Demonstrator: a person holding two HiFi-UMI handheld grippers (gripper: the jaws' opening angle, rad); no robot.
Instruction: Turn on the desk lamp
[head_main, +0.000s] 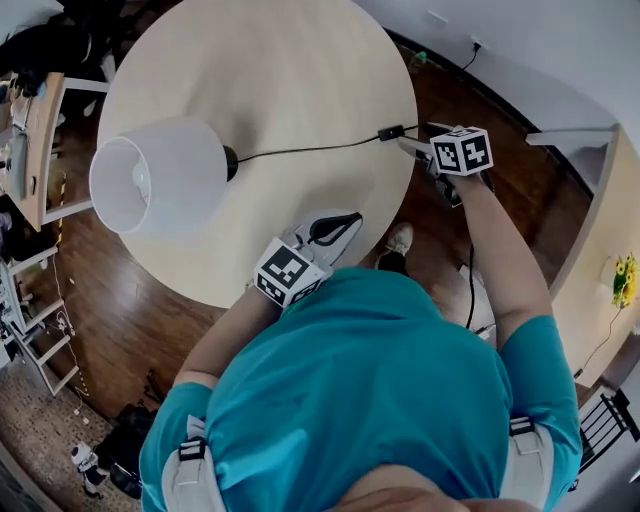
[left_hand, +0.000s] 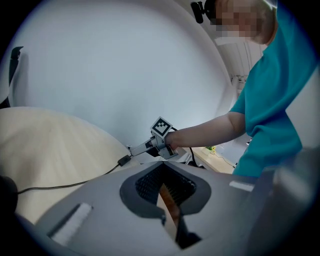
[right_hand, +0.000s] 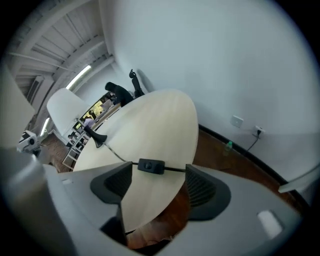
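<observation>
The right gripper (right_hand: 157, 182) held its ribbed fingers apart around the oblong black switch (right_hand: 150, 166) on the round wooden surface (right_hand: 155, 120). The left gripper (left_hand: 167, 199) had its fingers closed.

Matt pale wood table (head_main: 300, 80), smooth white lampshade (head_main: 160, 180), black plastic switch (right_hand: 150, 166), glossy wood floor (head_main: 110, 310)

Person's left gripper (head_main: 340, 225), a grey plastic two-jaw tool with a black-and-white marker cube: jaws closed together, tips pointing forward and to the right, held close in front of the torso. Bare left forearm (head_main: 225, 335), elbow bent. Right gripper (head_main: 412, 138), same grey build: jaws standing wide apart, tips pointing left. Bare right forearm (head_main: 500, 250) stretched forward, almost straight. Grippers well apart.
</observation>
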